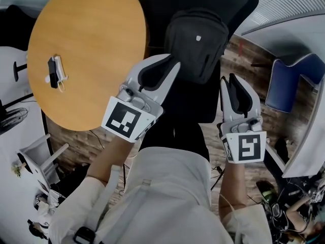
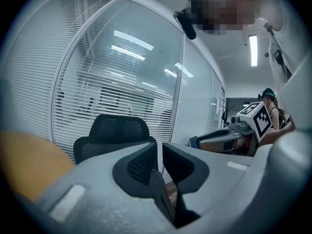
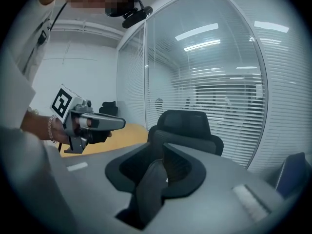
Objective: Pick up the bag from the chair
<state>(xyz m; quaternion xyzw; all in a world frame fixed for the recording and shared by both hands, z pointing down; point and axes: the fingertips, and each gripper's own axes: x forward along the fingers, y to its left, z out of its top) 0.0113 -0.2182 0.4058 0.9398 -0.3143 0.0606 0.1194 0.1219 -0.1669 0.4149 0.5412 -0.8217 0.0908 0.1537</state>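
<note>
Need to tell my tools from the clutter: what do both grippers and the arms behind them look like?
Both the left gripper and right gripper have pale grey moulded shells with black textured pads inside the jaws. Each carries a cube of black-and-white square markers. Light sleeves cover the upper arms; a bracelet circles the left wrist.

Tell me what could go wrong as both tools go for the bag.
Both the left tool and the right tool have jaws only narrowly apart; they might push the bulky bag instead of gripping it. The black bag sits on a black chair, so a jaw could catch the seat fabric too. The left tool may bump the near table edge.
</note>
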